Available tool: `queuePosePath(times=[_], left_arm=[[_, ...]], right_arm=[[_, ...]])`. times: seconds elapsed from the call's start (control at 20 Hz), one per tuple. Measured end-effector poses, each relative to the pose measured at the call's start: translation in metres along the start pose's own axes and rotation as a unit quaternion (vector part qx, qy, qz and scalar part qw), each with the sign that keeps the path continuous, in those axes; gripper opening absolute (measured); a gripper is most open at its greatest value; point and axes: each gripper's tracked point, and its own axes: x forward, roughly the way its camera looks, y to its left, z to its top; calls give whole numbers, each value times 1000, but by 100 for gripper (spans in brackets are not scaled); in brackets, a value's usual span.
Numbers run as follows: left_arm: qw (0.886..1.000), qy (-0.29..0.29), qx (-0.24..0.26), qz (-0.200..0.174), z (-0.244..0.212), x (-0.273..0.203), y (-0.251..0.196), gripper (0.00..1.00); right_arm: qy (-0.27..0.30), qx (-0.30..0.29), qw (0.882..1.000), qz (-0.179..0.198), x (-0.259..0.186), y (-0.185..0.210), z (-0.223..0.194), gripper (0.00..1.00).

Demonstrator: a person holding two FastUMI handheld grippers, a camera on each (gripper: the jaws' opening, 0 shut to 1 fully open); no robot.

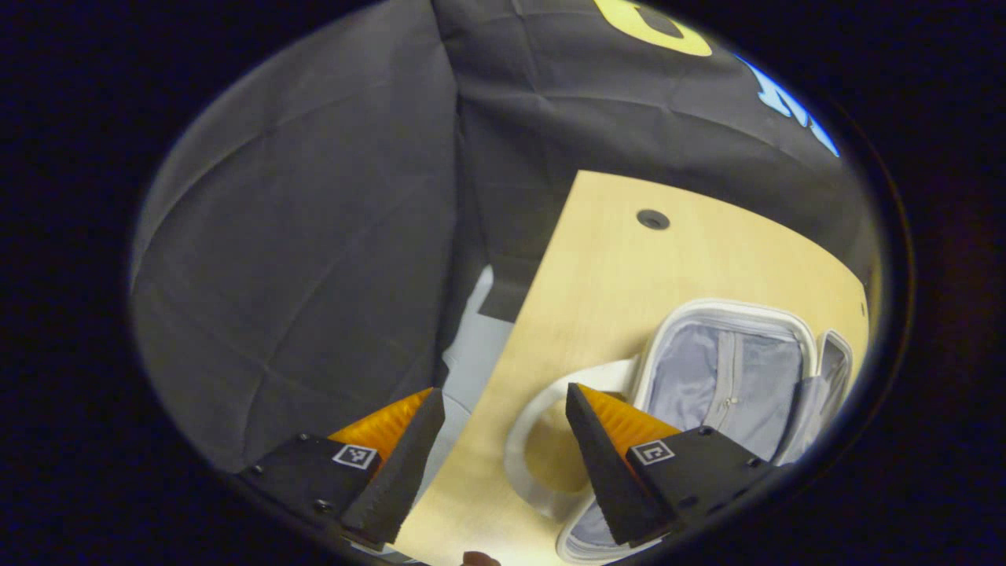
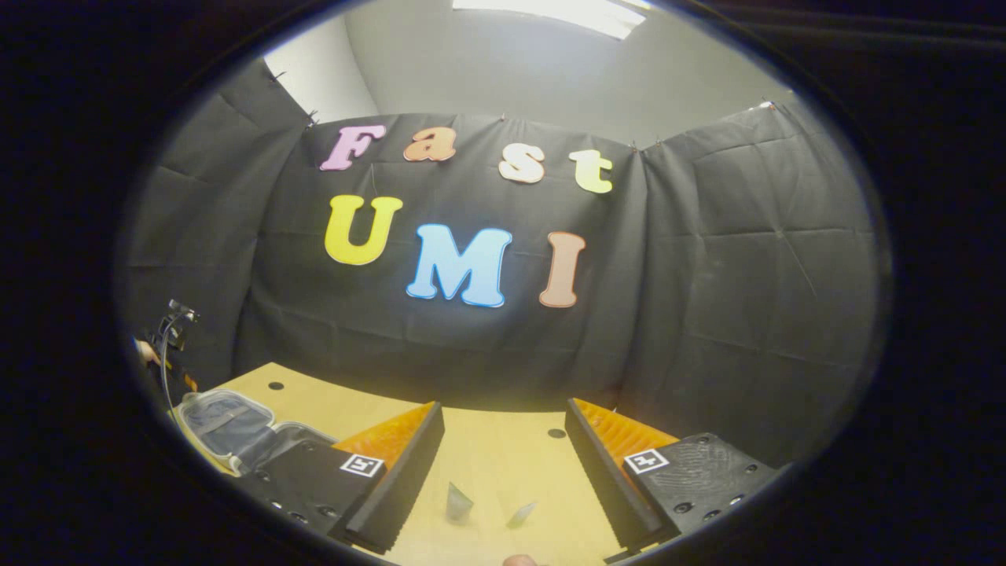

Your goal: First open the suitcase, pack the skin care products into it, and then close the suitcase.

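Lying open on the table [image 1: 605, 267], the suitcase [image 1: 731, 377] shows no legible writing.

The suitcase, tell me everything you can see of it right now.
The suitcase lies open on the wooden table, near its edge. The shell looks like white hard plastic with a pale rim; inside is grey fabric lining with a zipper running down the middle. A white looped strap or handle curves out beside it on the tabletop. No products show inside. The left claw hovers open above it, not touching.

Wooden table [image 1: 629, 267] bearing open suitcase [image 1: 731, 377]
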Motion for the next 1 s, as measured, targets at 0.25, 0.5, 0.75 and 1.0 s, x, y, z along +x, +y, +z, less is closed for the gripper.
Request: queuePosePath(times=[0.25,0.5,0.75,1.0], left_arm=[[991,-128,-45,12,40,-70,-14,100],[960,-272,-14,-58,85,-173,-111,100],[930,-328,-24,-165,87,-272,-288,98],[900,-353,-20,-255,60,-343,-465,100]], right_arm=[[-9,15,1000,0,-2,-22,-2,95],[-8,13,1000,12,5,-46,-16,94],[-8,-3,999,44,31,-71,-32,94],[-28,-20,996,84,47,-84,-38,94]])
